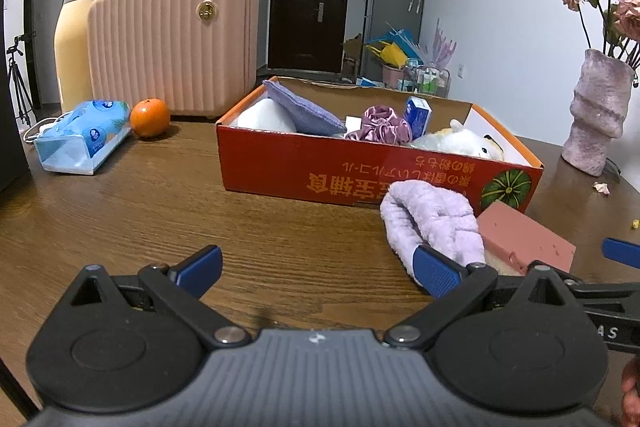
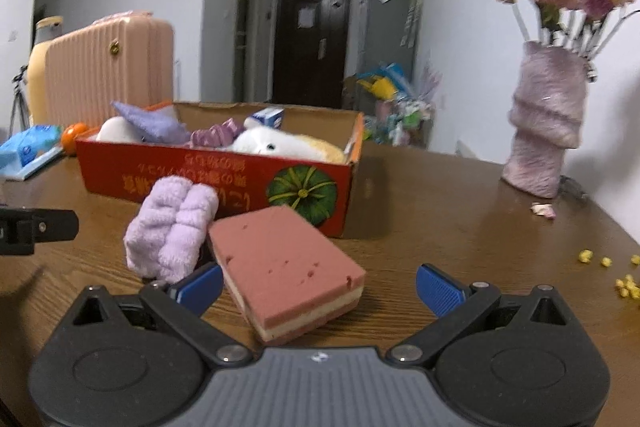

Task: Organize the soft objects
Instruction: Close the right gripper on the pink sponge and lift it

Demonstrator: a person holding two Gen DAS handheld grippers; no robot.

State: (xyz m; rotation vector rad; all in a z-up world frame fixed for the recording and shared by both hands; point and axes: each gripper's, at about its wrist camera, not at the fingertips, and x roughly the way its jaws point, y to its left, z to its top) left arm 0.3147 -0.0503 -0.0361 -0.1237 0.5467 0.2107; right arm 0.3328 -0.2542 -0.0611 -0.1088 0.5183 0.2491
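Left gripper [image 1: 318,267]: jaws spread wide, held low and level, nothing between them.
Right gripper [image 2: 319,285]: jaws equally wide apart (blue pads [image 2: 438,289] visible), also low, gripping nothing.

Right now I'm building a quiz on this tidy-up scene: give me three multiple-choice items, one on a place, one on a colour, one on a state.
1. Where does the layered pink sponge block lie?
A. in the box
B. on the brown wooden table, before the red cardboard box
C. on the suitcase

2. What colour is the fluffy rolled towel?
A. lilac
B. green
C. black

3. How does the right gripper stand?
A. shut on the sponge
B. shut, empty
C. open

Answers: B, the sponge rests on the tabletop outside the box; A, its pile is pale purple; C, the blue pads stand wide apart either side of the sponge.
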